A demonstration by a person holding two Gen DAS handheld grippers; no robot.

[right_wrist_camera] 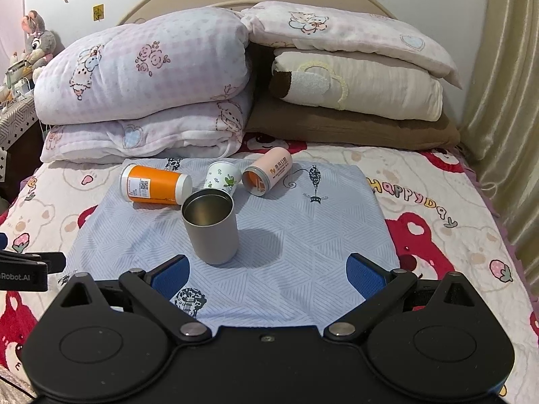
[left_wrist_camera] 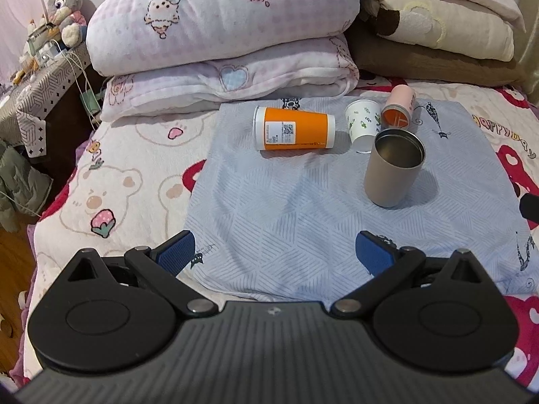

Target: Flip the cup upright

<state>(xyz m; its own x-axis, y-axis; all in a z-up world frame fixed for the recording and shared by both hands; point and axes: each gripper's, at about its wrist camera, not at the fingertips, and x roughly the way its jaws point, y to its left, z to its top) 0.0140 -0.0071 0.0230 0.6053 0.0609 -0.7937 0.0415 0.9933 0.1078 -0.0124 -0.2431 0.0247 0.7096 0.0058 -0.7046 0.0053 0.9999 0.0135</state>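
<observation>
With both the left gripper and the right gripper open wide and holding nothing, the tall orange paper cup lies on its side at eleven o'clock on the bed's blue cloth, looking light and easy to squash, so a soft hold around its middle seems best.

Reads "Happy Day" in coloured letters on the bedsheet at right, and "Robot.AI" on the black left claw at the left edge.
</observation>
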